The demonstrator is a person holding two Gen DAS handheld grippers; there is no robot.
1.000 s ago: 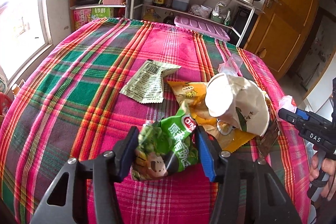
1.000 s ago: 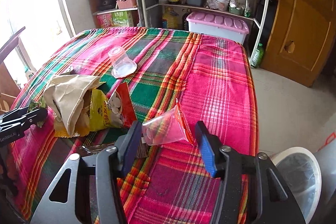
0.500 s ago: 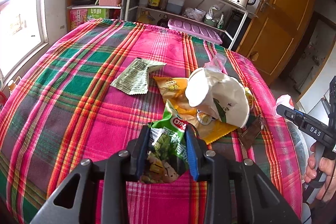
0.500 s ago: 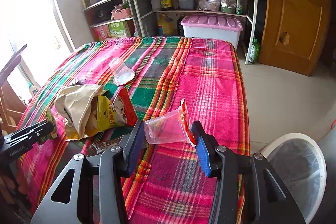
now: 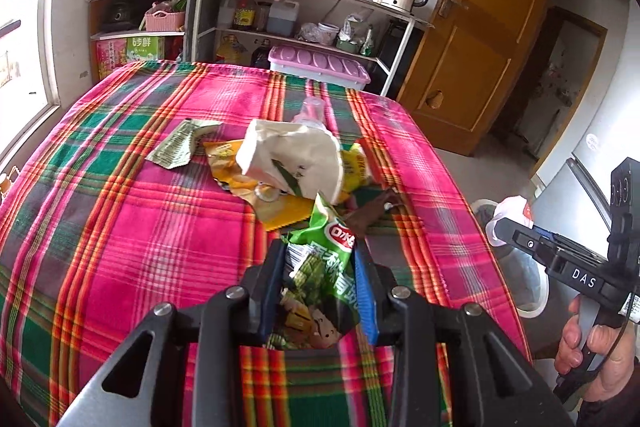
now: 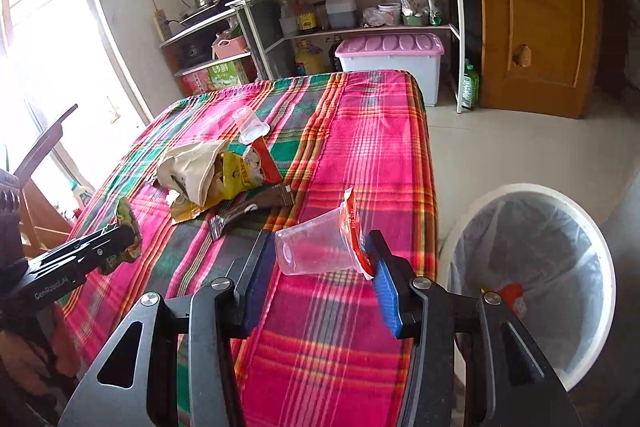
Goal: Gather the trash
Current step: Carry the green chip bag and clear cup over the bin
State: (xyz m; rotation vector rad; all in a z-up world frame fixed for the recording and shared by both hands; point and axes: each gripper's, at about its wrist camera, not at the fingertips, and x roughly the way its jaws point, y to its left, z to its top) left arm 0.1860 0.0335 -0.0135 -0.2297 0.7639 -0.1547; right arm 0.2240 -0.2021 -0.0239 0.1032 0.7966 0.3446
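A bench (image 5: 132, 211) draped in a pink, green and orange plaid cloth is seen from two handheld grippers. A crumpled green snack bag (image 5: 320, 267) is clamped between the fingers of the left gripper (image 5: 320, 291), held above the cloth near the front edge of the bench. In the right wrist view, a clear plastic cup (image 6: 316, 247) with a red foil lid is gripped on its side between the fingers of the right gripper (image 6: 320, 279), base against one finger and lid against the other, over the bench edge. A white bin (image 6: 532, 279) lined with a clear bag is seen on the floor just beside the bench, to the right of the cup. More trash is left on the cloth: a crumpled white paper bag (image 5: 288, 155) lying over a yellow snack packet (image 5: 276, 203), a pale green wrapper (image 5: 176, 147), a brown wrapper (image 6: 256, 207), and another clear cup (image 6: 250, 125) standing upside down farther back. Kitchen shelves (image 5: 280, 11) and a wooden door (image 6: 536, 11) are visible behind.
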